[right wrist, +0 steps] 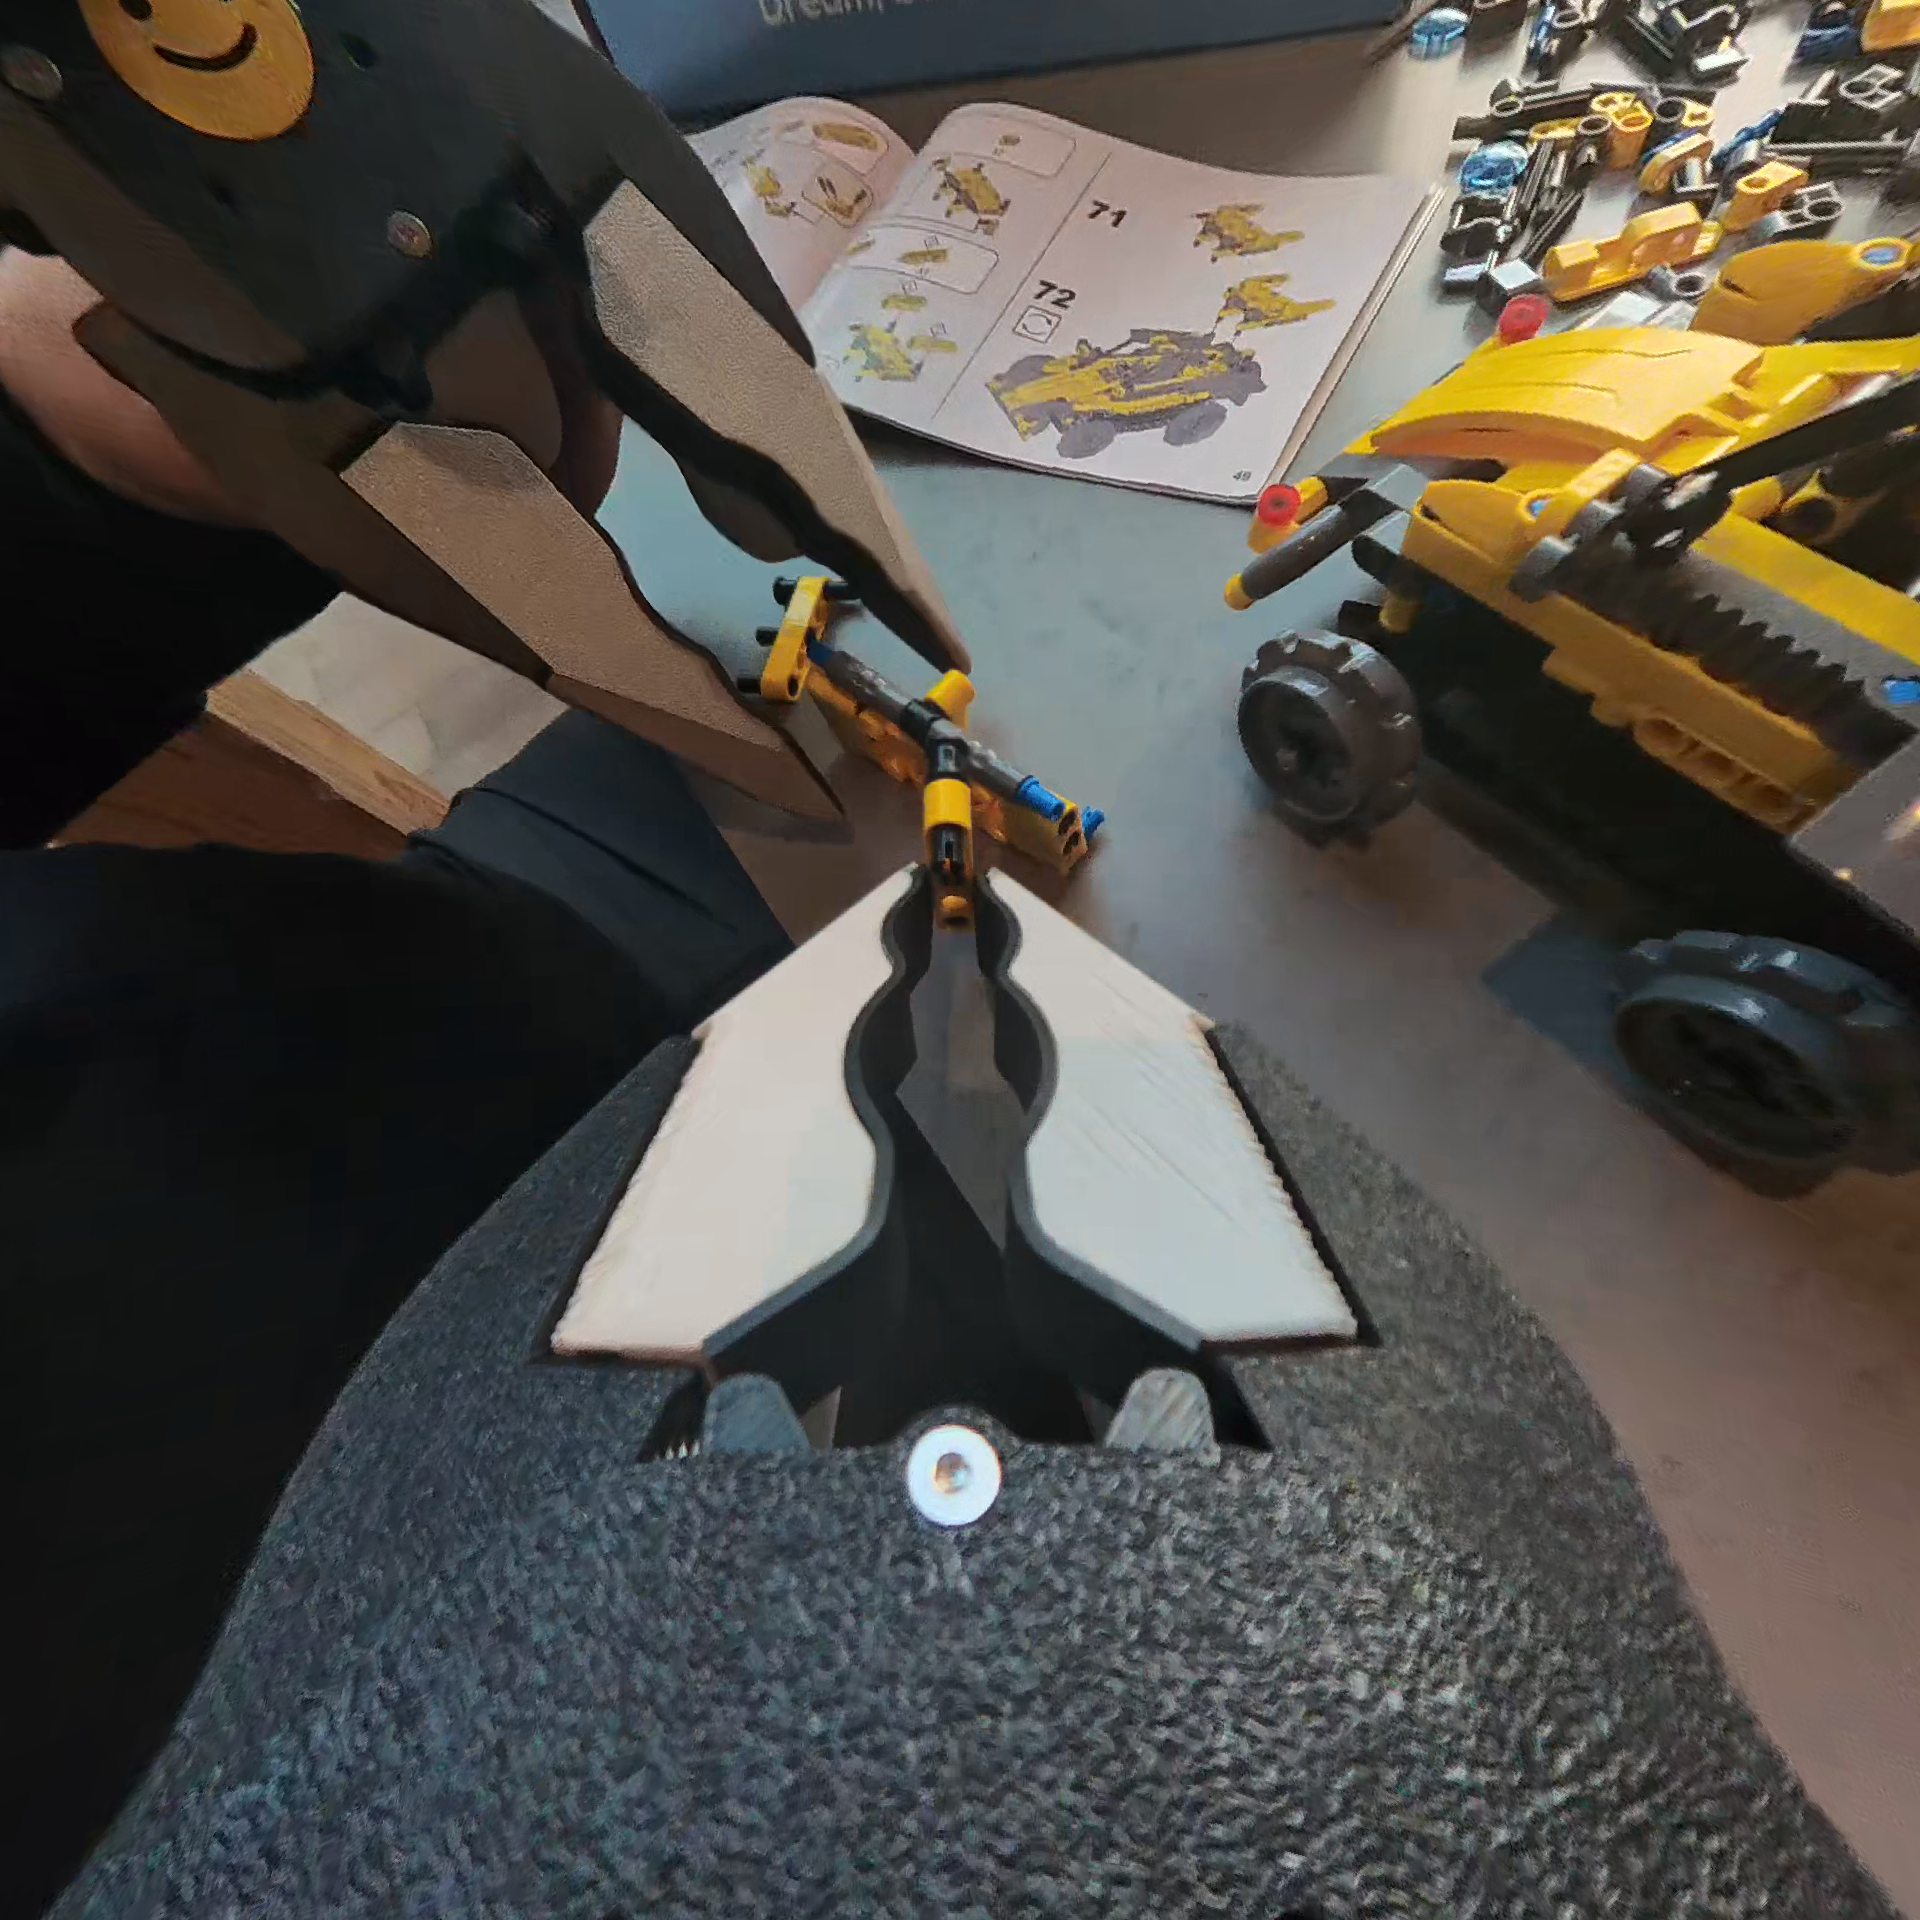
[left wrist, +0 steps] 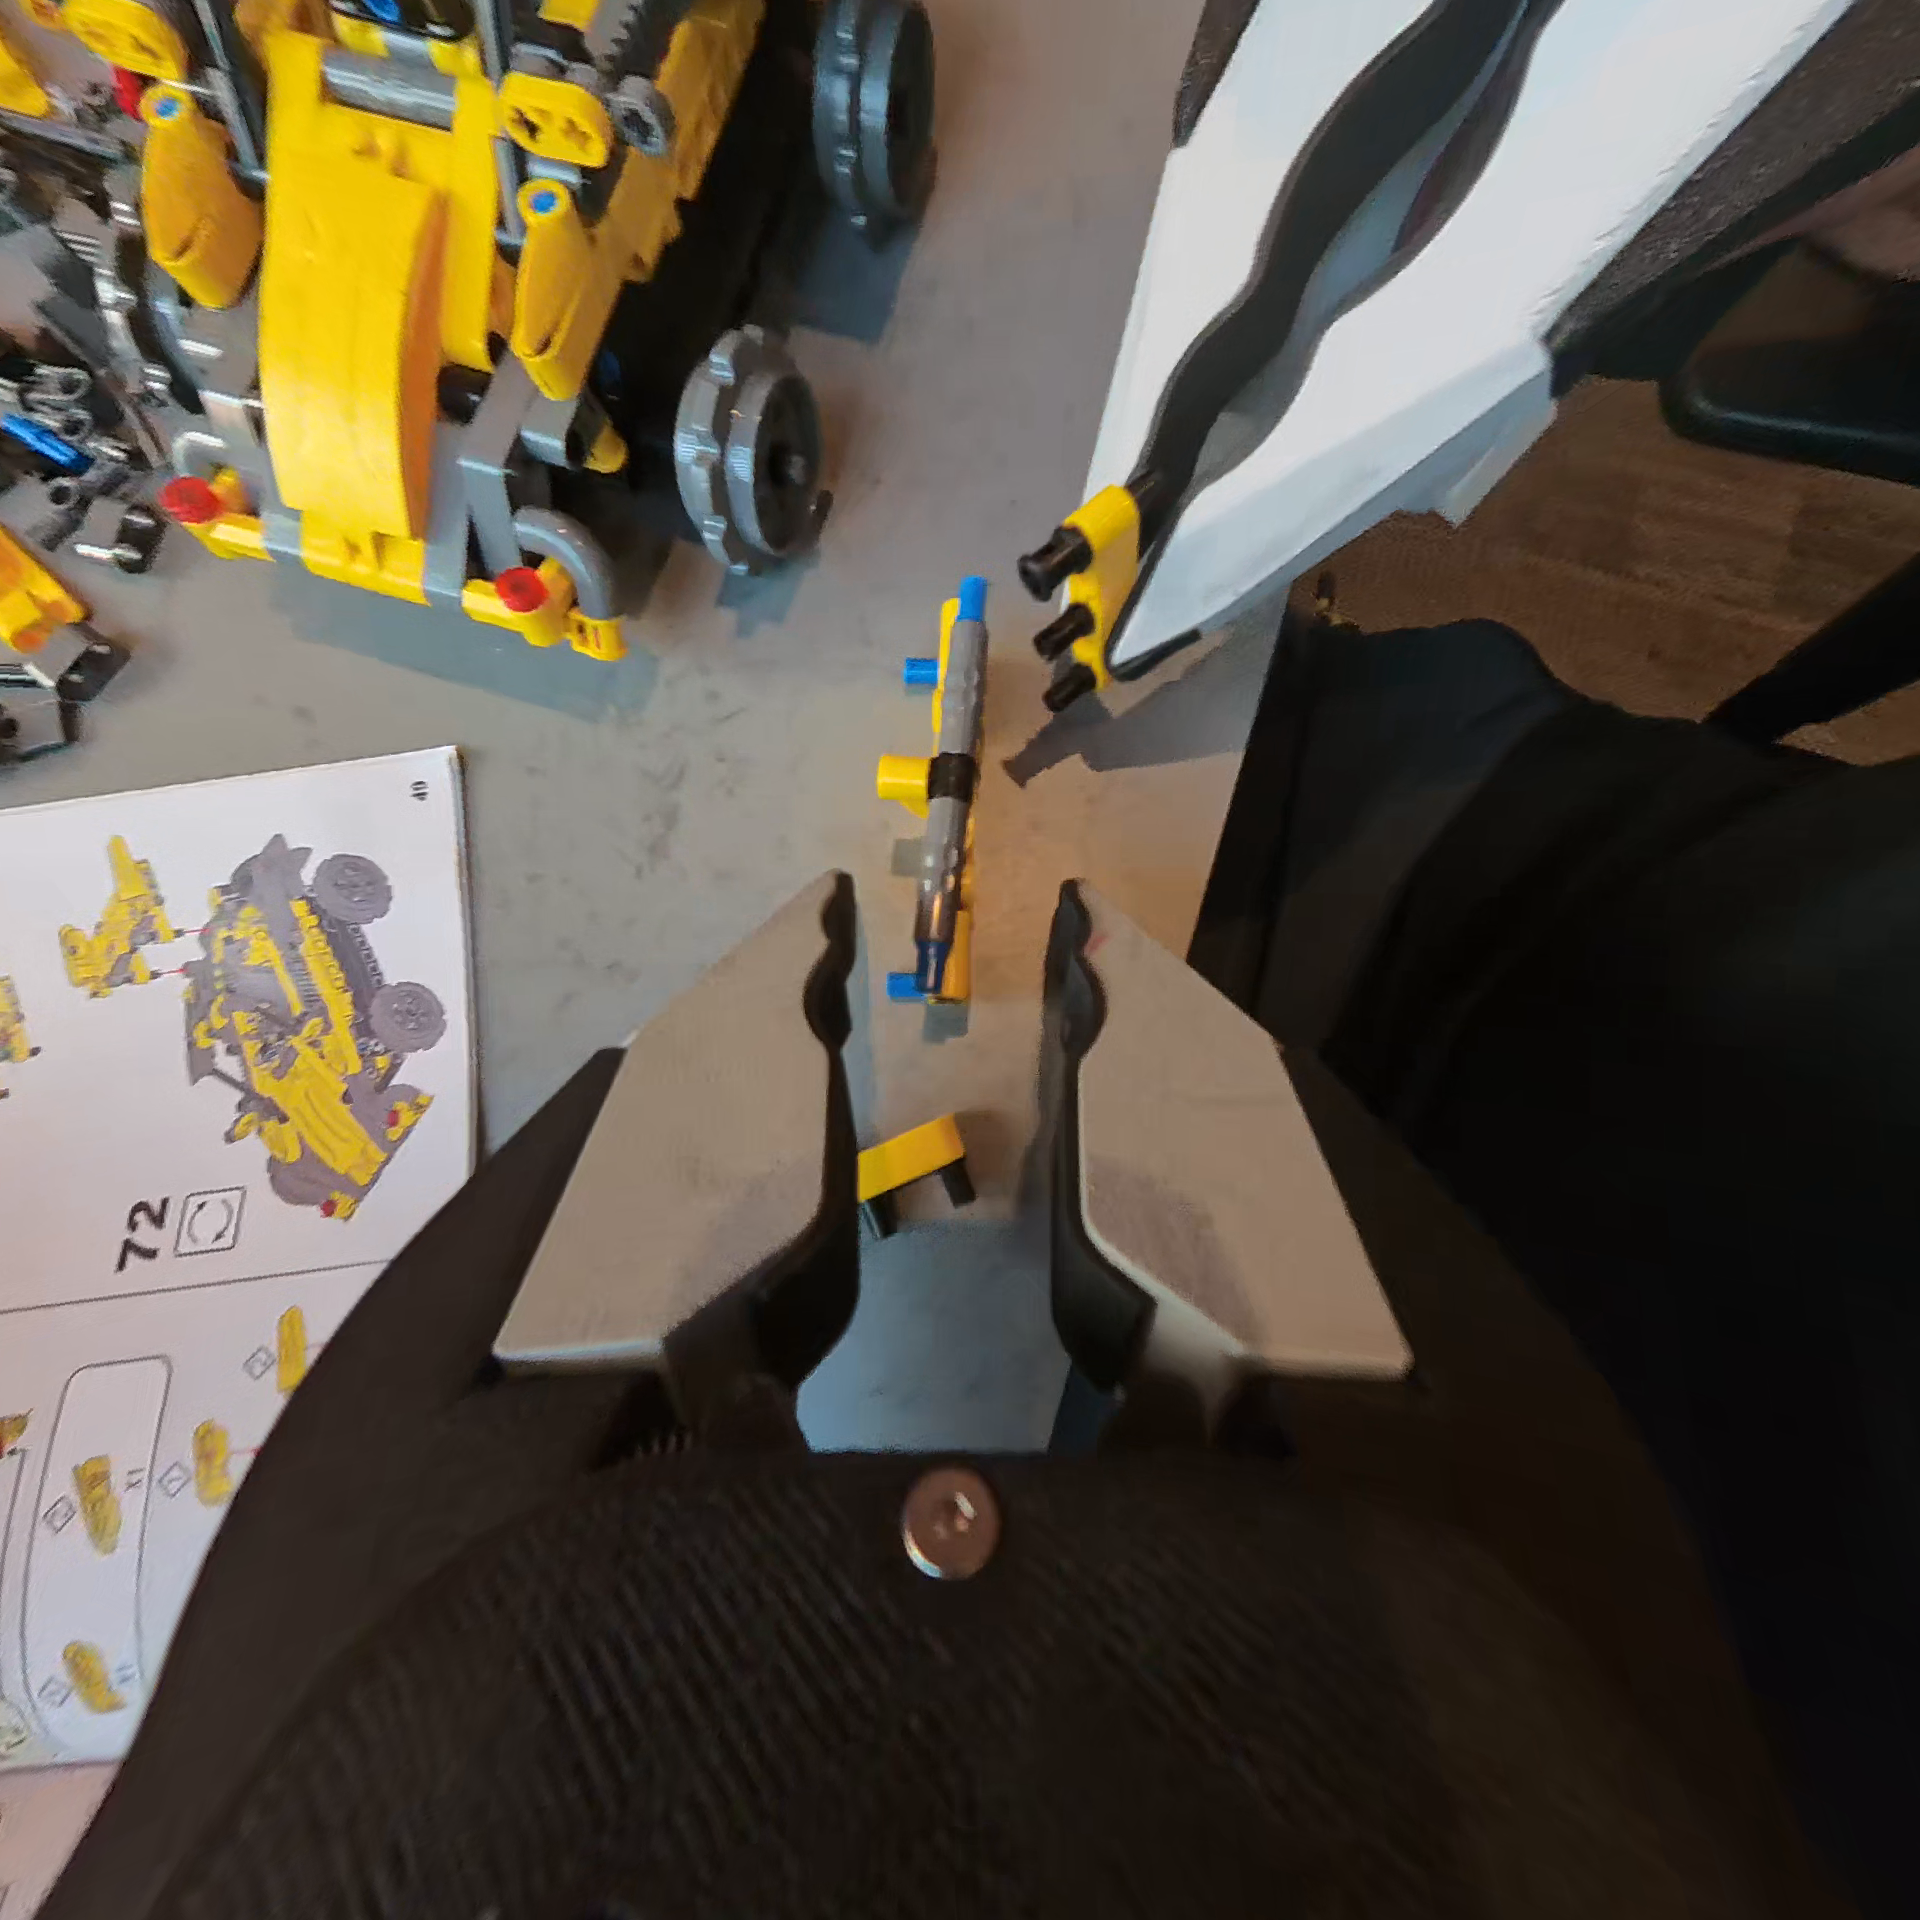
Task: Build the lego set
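My left gripper [left wrist: 956,904] is open over the grey table, its fingers on either side of a small assembly [left wrist: 951,810]: a grey axle with yellow and blue pieces, lying flat. A small yellow piece with black pins [left wrist: 912,1151] lies on the table further back between the fingers. My right gripper [right wrist: 951,883] is shut on a short yellow beam with three black pins [right wrist: 948,821], held close to the assembly [right wrist: 1023,805]. In the left wrist view the right gripper [left wrist: 1138,582] comes in from the upper right with that beam [left wrist: 1107,582]. The left gripper [right wrist: 894,738] shows open in the right wrist view.
A large yellow and grey vehicle model [left wrist: 364,312] [right wrist: 1610,520] stands close by. An open instruction booklet [left wrist: 208,1039] [right wrist: 1091,312] lies beside it. Loose parts [right wrist: 1662,156] are piled behind. The table edge and a person's dark clothing [left wrist: 1558,1039] are near the grippers. The grippers' ends are close to 5 centimeters from one another.
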The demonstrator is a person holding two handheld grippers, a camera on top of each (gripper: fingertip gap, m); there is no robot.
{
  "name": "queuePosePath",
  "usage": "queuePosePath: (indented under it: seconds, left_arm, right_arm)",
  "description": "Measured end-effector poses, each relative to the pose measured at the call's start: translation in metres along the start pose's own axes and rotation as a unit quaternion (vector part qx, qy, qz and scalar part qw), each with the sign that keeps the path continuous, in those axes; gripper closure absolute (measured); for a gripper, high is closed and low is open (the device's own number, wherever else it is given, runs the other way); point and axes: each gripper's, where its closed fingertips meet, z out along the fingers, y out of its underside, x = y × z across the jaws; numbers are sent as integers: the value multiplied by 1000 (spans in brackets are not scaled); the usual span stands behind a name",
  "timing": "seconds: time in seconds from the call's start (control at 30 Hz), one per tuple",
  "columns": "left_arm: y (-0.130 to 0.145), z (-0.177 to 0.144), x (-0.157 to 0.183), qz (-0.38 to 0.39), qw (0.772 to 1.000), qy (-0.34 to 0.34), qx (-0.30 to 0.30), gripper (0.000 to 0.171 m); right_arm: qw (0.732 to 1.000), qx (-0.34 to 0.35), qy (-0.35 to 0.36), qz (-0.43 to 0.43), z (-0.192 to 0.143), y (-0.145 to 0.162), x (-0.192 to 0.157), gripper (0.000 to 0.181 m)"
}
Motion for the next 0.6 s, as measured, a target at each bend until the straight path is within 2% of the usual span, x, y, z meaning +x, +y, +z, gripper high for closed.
queuePosePath:
  seconds: [0.1, 0.27, 0.4, 0.53, 0.6]
  left_arm:
    - [4, 5, 3, -1, 1000, -9, -19, 148]
    - [4, 5, 17, -23, 999, 10, -19, 145]
    - [2, 2, 14, -38, 999, 17, -13, 128]
    - [-14, -4, -1, -54, 998, 16, 0, 124]
    - [-15, 2, -3, -57, 998, 21, -23, 123]
  right_arm:
    - [1000, 0, 7, 13, 5, 3, 1, 174]
    - [1000, -3, 13, 12, 10, 6, 3, 174]
    - [1000, -3, 17, 4, 12, 6, 3, 174]
    - [999, -5, 32, -1, 14, 4, 8, 174]
    - [999, 6, 34, 2, 17, 1, 9, 174]
